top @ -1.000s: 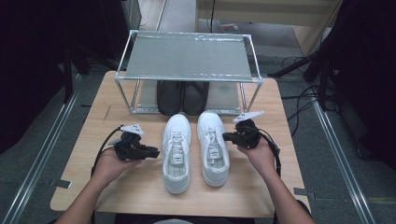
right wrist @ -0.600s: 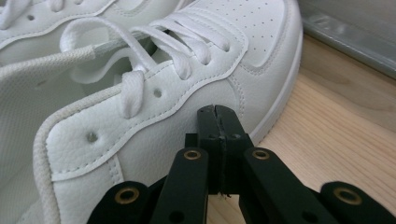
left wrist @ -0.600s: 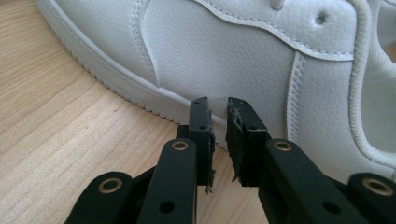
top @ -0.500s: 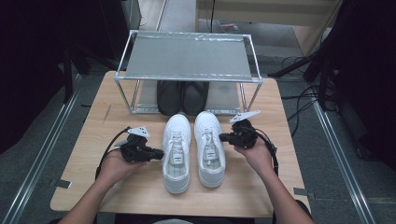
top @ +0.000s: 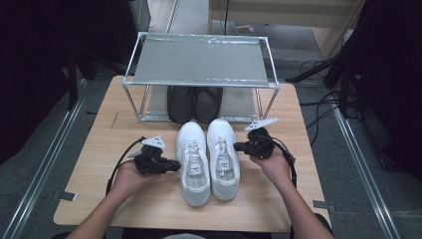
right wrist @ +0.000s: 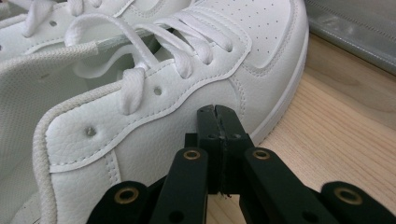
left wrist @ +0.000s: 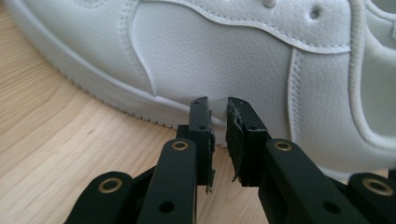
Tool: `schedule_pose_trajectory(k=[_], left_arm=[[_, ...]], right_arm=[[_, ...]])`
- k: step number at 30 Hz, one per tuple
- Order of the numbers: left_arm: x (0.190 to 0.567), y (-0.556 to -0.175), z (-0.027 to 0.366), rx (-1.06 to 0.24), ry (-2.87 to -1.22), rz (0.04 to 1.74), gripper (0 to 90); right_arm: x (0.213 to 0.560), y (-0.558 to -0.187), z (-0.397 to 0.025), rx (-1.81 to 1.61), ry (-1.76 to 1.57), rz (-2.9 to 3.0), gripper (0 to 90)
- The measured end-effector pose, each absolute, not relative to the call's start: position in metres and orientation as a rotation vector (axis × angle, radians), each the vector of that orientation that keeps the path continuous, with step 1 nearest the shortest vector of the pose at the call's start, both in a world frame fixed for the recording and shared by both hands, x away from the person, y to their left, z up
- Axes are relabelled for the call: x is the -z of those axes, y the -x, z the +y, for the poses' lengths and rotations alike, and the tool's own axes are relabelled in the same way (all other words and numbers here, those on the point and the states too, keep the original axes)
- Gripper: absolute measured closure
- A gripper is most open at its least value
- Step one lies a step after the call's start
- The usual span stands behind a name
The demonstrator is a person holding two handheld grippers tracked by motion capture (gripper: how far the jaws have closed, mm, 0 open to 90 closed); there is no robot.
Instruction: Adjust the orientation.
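Two white sneakers lie side by side mid-table, toes toward the rack: the left shoe (top: 194, 164) and the right shoe (top: 223, 158). My left gripper (top: 176, 165) points at the left shoe's outer side. In the left gripper view, my left gripper (left wrist: 218, 103) has its jaws a narrow gap apart with nothing between them, tips against the white leather (left wrist: 210, 51). My right gripper (top: 237, 146) points at the right shoe's outer side. In the right gripper view, my right gripper (right wrist: 215, 110) is shut and empty, tips at the shoe's side panel (right wrist: 154, 135) below the laces.
A metal rack (top: 199, 62) stands at the back of the wooden table (top: 109, 139), with a pair of dark shoes (top: 194, 102) under its shelf. The rack's base (right wrist: 359, 32) lies just beyond the right shoe's toe. Cables trail from both grippers.
Both grippers have moved inward to the shoes' outer sides. The right shoe has slid a little left, closer to the left shoe.
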State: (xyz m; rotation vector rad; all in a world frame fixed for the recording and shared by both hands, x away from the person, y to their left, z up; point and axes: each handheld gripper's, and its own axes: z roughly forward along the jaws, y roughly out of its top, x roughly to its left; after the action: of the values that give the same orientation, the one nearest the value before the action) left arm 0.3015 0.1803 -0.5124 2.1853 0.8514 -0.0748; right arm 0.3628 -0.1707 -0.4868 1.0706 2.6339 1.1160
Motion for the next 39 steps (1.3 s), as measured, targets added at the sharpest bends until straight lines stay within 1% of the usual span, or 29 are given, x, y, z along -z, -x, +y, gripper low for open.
schedule_pose_trajectory(k=[4, 5, 10, 23, 30, 32, 34, 39], left_arm=[[0.513, -0.3, 0.178, 0.094, -2.165, 0.848, 89.7], [0.513, -0.299, 0.177, 0.088, -2.168, 0.85, 90.0], [0.514, -0.298, 0.174, 0.125, -2.159, 0.852, 90.0], [0.516, -0.283, 0.139, 0.158, -2.211, 0.692, 90.0], [0.517, -0.282, 0.13, 0.194, -2.205, 0.67, 90.0], [0.516, -0.283, 0.132, 0.223, -2.203, 0.673, 88.7], [0.514, -0.281, 0.133, 0.218, -2.218, 0.663, 85.5], [0.507, -0.278, 0.139, 0.207, -2.241, 0.656, 82.0]], right_arm=[[0.488, -0.363, -0.172, -1.136, -1.1, 2.633, 90.0], [0.488, -0.364, -0.172, -1.139, -1.107, 2.633, 90.0], [0.487, -0.363, -0.172, -1.131, -1.113, 2.628, 90.0], [0.487, -0.363, -0.187, -1.13, -1.185, 2.564, 90.0], [0.488, -0.364, -0.195, -1.168, -1.249, 2.512, 89.8], [0.488, -0.364, -0.196, -1.174, -1.256, 2.501, 88.3], [0.487, -0.364, -0.198, -1.177, -1.265, 2.498, 86.8], [0.481, -0.36, -0.2, -1.224, -1.265, 2.475, 82.5]])
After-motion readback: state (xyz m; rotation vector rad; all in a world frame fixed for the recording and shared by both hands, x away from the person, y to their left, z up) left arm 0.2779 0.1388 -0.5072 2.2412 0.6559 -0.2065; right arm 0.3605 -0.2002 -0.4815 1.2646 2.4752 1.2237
